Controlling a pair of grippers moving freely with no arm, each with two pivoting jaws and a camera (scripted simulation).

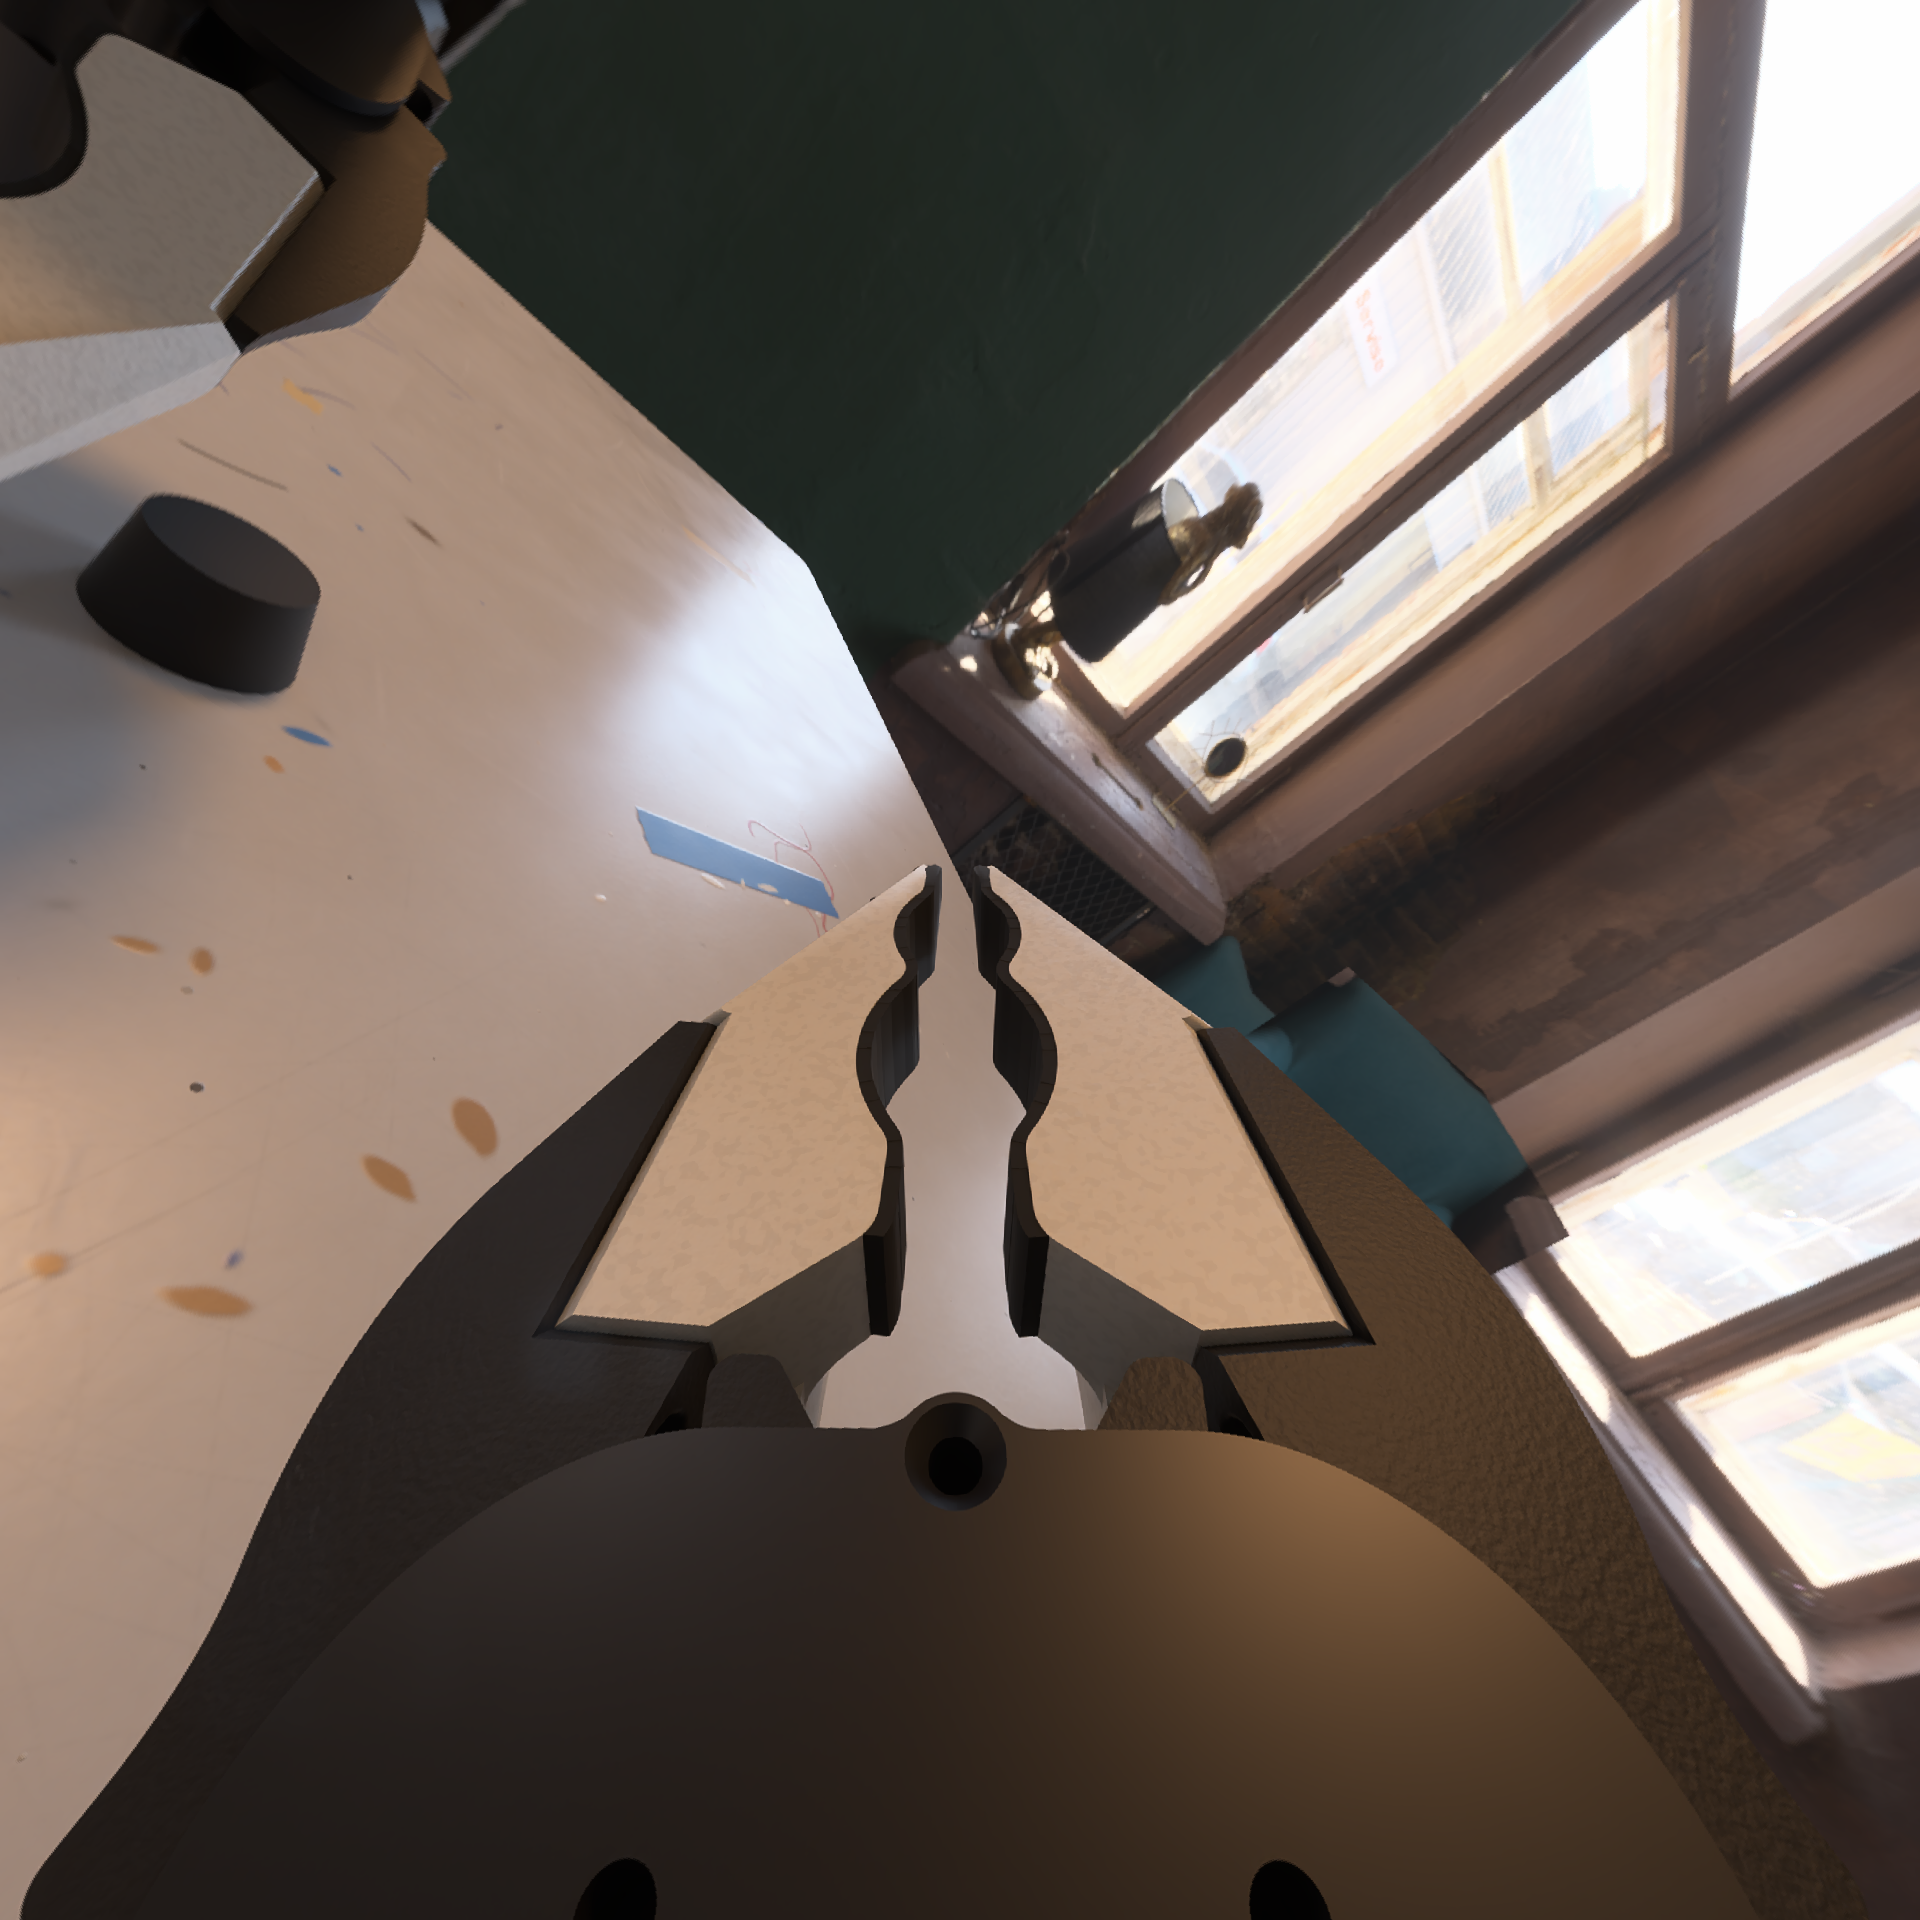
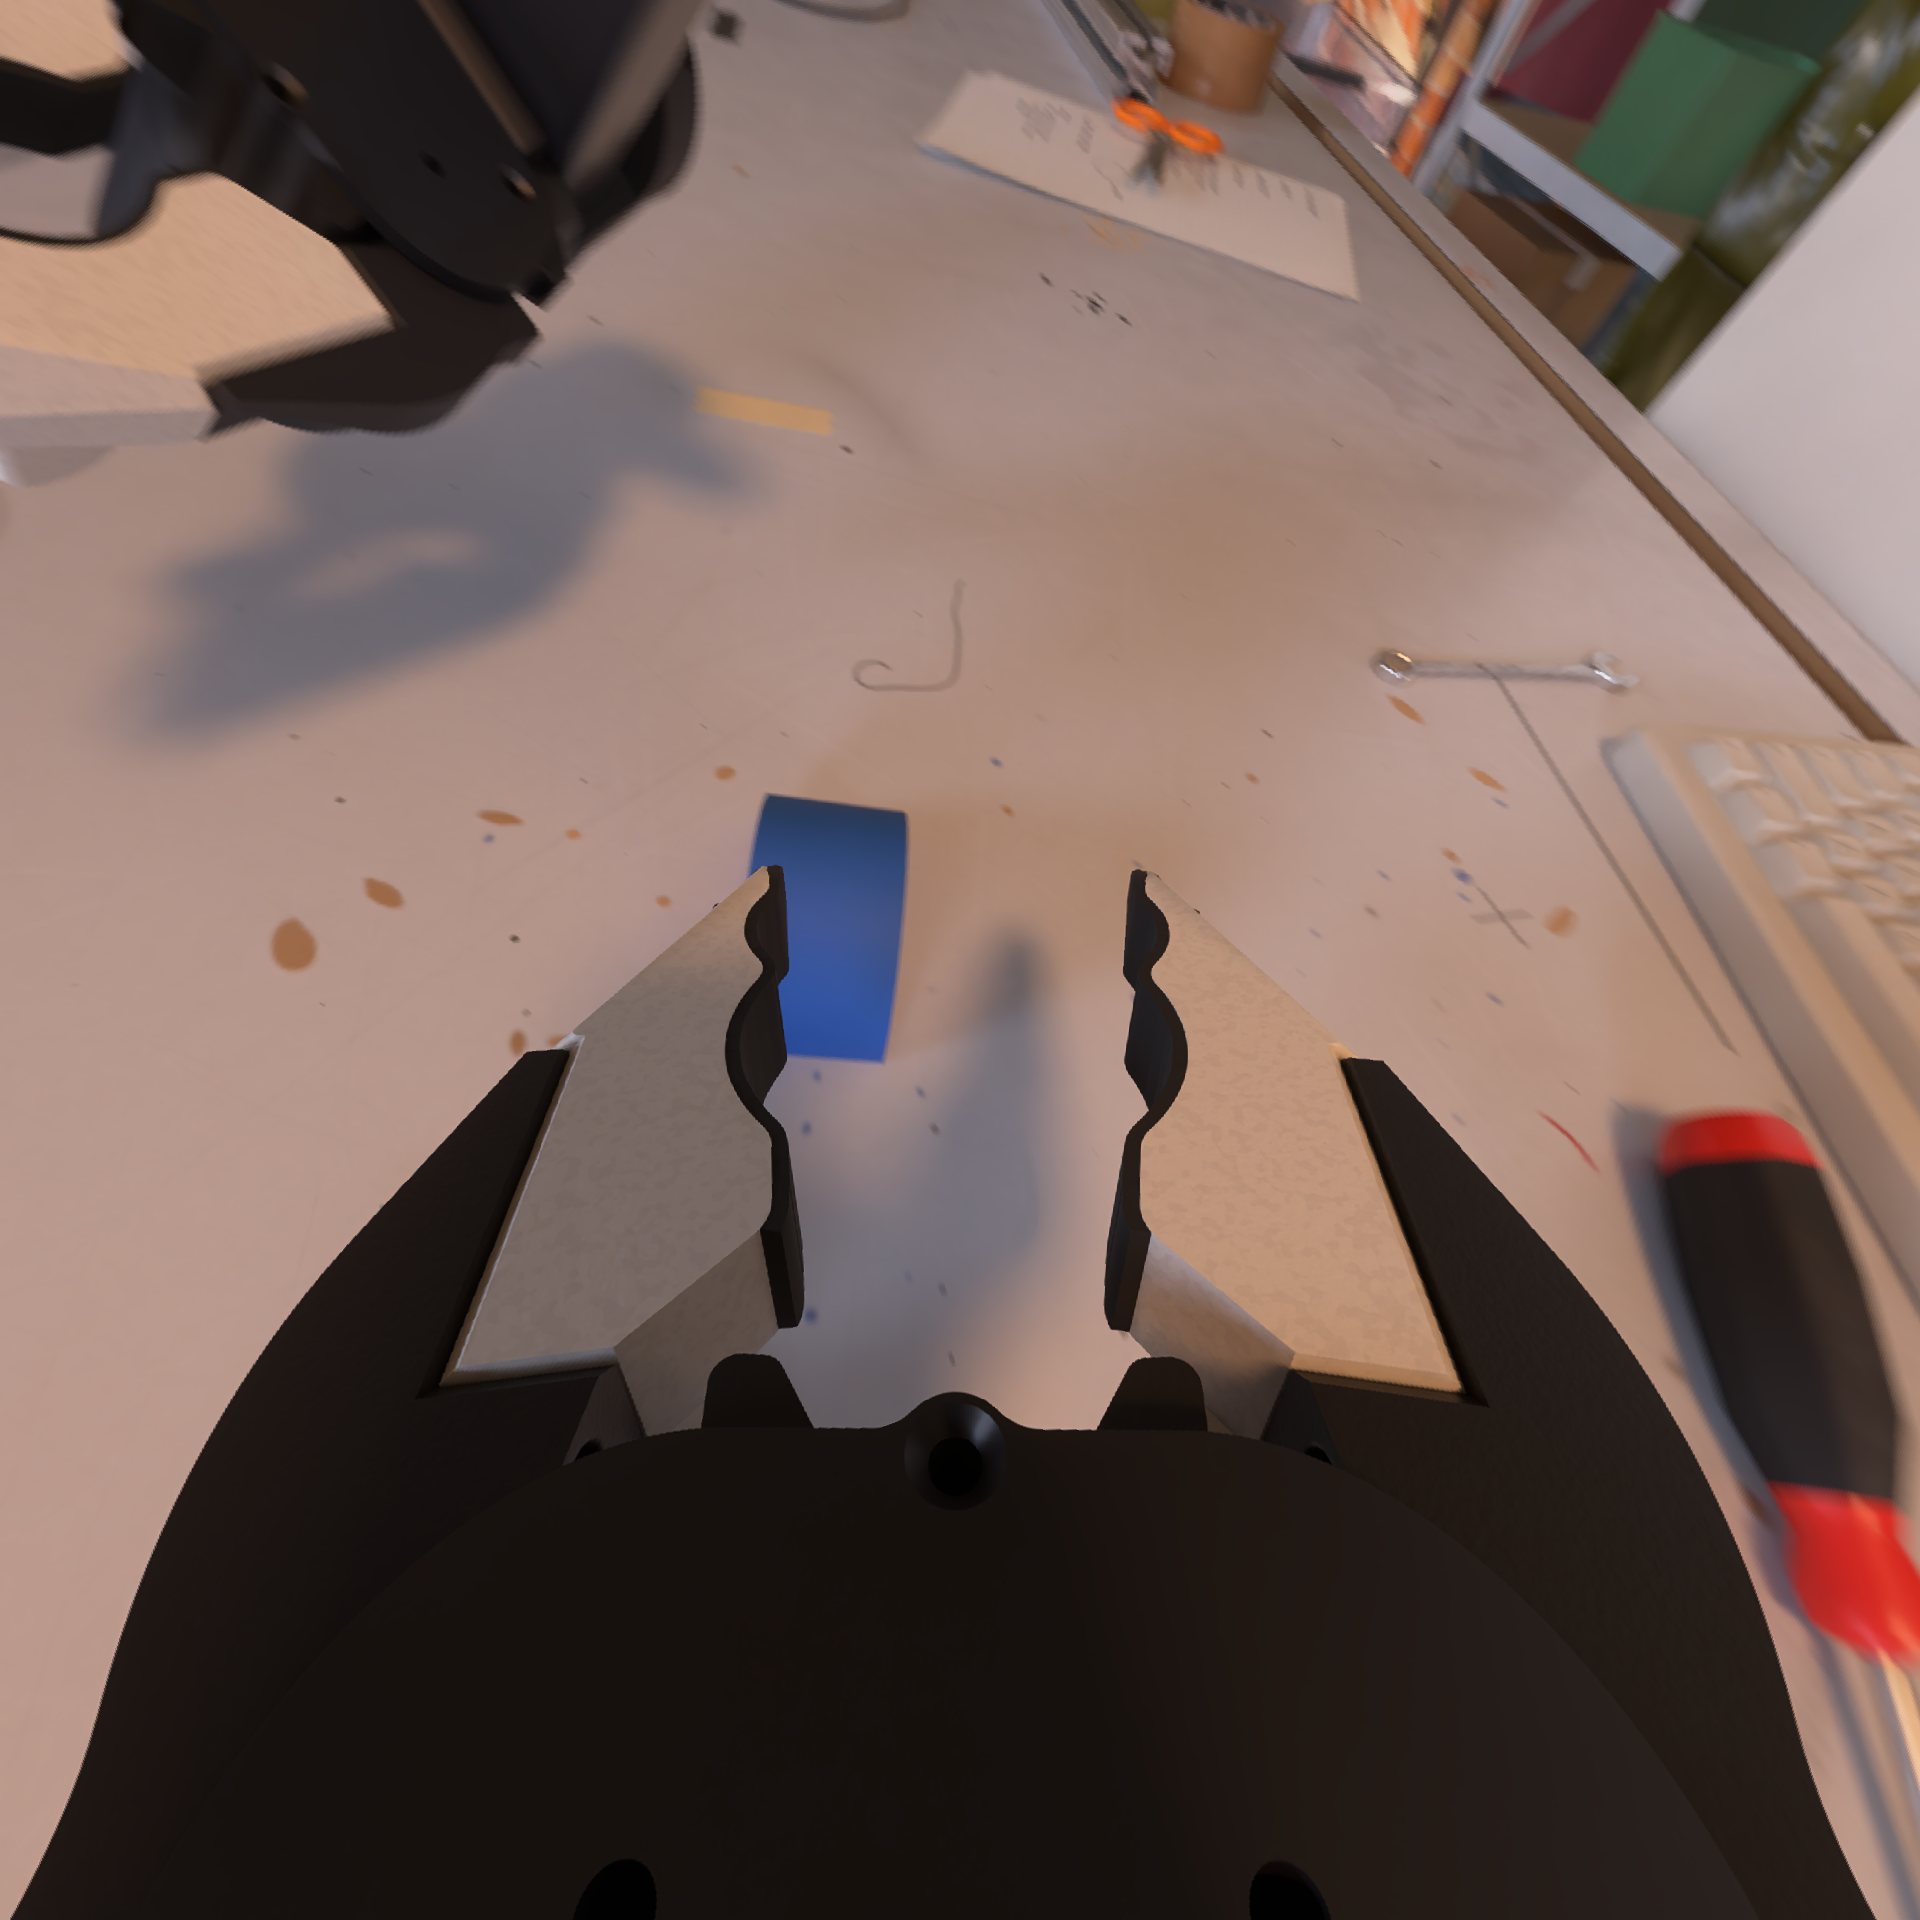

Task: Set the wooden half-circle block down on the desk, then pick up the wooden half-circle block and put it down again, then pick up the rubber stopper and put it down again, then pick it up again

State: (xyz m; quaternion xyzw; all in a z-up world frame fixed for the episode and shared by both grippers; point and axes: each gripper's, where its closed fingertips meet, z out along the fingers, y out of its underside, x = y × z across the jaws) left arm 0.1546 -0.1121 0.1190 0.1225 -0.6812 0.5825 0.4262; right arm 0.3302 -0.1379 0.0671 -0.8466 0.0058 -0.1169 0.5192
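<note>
In the left wrist view the black rubber stopper [image 1: 197,597] stands on the desk [image 1: 499,665] at the far left, apart from my left gripper [image 1: 956,883], which is shut and empty near the desk's corner. The right gripper [image 1: 135,239] shows at the top left, above the stopper. In the right wrist view my right gripper [image 2: 954,883] is open and empty above the desk [image 2: 1143,499], with blue tape [image 2: 836,925] just beyond its left finger. The left gripper [image 2: 343,197] shows at the top left. The wooden half-circle block is not in view.
A red and black screwdriver [image 2: 1797,1361] lies at the right, a keyboard [image 2: 1808,842] and a wrench [image 2: 1507,670] beyond it. Paper with orange scissors [image 2: 1164,130] and a brown cup [image 2: 1221,52] lie far back. The desk's edge [image 1: 852,644] meets a window wall.
</note>
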